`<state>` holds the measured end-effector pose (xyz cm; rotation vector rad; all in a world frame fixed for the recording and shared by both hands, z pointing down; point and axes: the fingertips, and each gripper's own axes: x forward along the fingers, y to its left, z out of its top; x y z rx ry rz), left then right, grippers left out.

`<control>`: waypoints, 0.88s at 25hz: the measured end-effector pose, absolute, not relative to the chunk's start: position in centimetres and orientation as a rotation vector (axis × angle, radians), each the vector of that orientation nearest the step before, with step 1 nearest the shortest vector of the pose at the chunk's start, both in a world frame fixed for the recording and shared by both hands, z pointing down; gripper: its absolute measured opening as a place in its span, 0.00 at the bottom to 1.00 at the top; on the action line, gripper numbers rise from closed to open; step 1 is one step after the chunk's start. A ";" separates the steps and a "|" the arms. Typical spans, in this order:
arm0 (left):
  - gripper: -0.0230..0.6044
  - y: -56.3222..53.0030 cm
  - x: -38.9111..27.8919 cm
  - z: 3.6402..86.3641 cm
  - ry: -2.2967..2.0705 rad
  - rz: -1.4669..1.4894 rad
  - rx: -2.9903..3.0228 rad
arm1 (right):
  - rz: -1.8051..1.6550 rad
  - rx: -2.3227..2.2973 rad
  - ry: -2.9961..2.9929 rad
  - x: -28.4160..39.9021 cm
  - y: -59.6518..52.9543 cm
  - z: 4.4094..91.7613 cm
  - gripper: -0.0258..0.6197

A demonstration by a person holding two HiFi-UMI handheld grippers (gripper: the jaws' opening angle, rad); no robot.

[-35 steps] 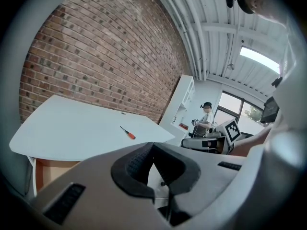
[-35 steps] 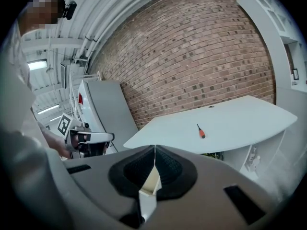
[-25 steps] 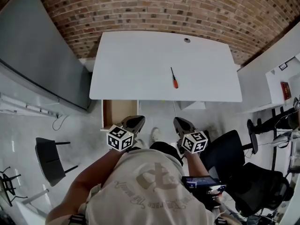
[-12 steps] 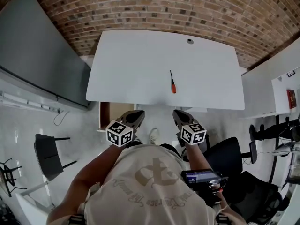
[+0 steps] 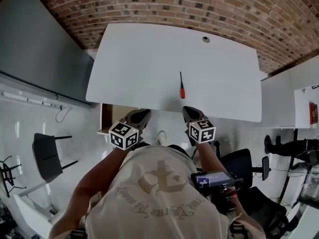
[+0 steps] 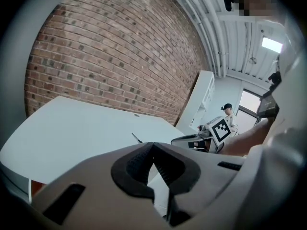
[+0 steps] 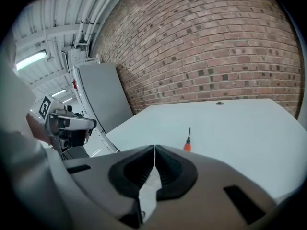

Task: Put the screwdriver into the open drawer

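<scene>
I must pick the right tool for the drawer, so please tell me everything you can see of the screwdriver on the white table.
The screwdriver has a short orange handle, plastic by its look, and a thin dark shaft, probably metal. It lies flat on the table, close to the near edge and about midway along it. The handle points to the near edge, the tip to the brick wall. Only the table touches it. The tip's shape is too small to tell.
</scene>
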<state>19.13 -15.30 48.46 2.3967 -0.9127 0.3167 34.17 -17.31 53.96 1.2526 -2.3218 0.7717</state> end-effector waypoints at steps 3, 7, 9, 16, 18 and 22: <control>0.07 -16.1 19.7 48.9 -0.929 0.316 2.384 | 0.768 1.245 -2.296 34.9 -18.8 54.8 0.08; 0.07 -17.1 19.9 49.4 -0.955 0.318 2.363 | 0.765 1.236 -2.285 35.3 -20.6 55.6 0.08; 0.07 -17.5 19.7 49.7 -0.972 0.315 2.351 | 0.766 1.229 -2.280 35.3 -21.5 56.0 0.08; 0.07 -18.6 19.7 50.4 -1.012 0.304 2.322 | 0.817 1.213 -2.192 36.3 -24.4 58.5 0.08; 0.07 -18.7 19.6 50.7 -1.021 0.306 2.314 | 0.866 1.219 -2.161 36.8 -25.3 59.2 0.08; 0.07 -19.2 19.1 51.0 -1.058 0.296 2.292 | 0.958 1.209 -2.088 37.4 -27.1 60.6 0.08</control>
